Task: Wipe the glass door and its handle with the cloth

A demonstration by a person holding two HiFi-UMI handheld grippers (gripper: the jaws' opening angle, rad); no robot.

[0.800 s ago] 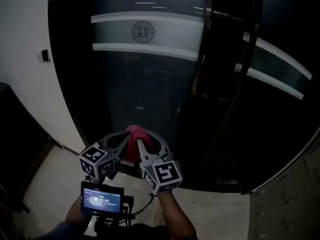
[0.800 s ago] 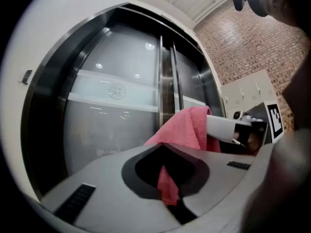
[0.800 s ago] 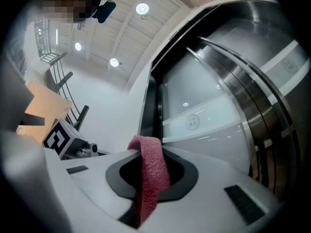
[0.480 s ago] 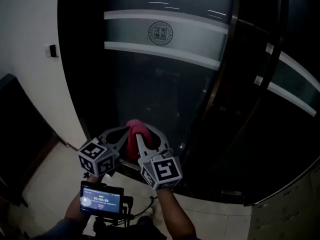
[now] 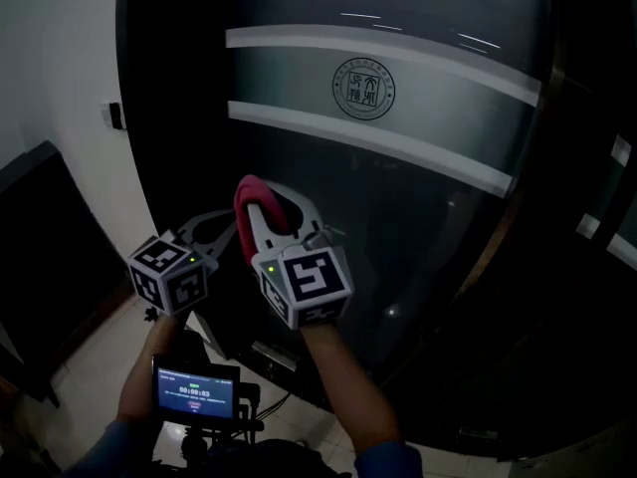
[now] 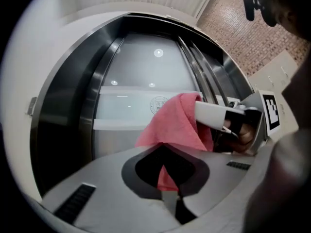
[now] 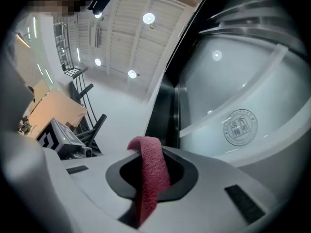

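Note:
The dark glass door (image 5: 398,227) has a frosted band with a round logo (image 5: 363,90); both also show in the right gripper view (image 7: 240,127). A red cloth (image 5: 247,207) stands up from my right gripper (image 5: 261,205), which is shut on it just in front of the glass below the band. The cloth strip (image 7: 151,176) runs through that gripper's jaw opening. My left gripper (image 5: 227,225) sits close on the left, jaws shut, and the cloth's (image 6: 172,125) tapered lower end runs into their seam. A vertical metal bar (image 5: 518,182), probably the handle, is at the door's right.
A white wall (image 5: 60,58) with a small switch plate (image 5: 115,116) is left of the door frame. A dark cabinet (image 5: 40,257) stands at the lower left on a pale tiled floor (image 5: 80,386). A small lit screen (image 5: 194,391) hangs below my hands.
Both grippers have risen together with the cloth, from near the door's bottom to just under the frosted band. The door now looks nearer and the handle bar sits further right.

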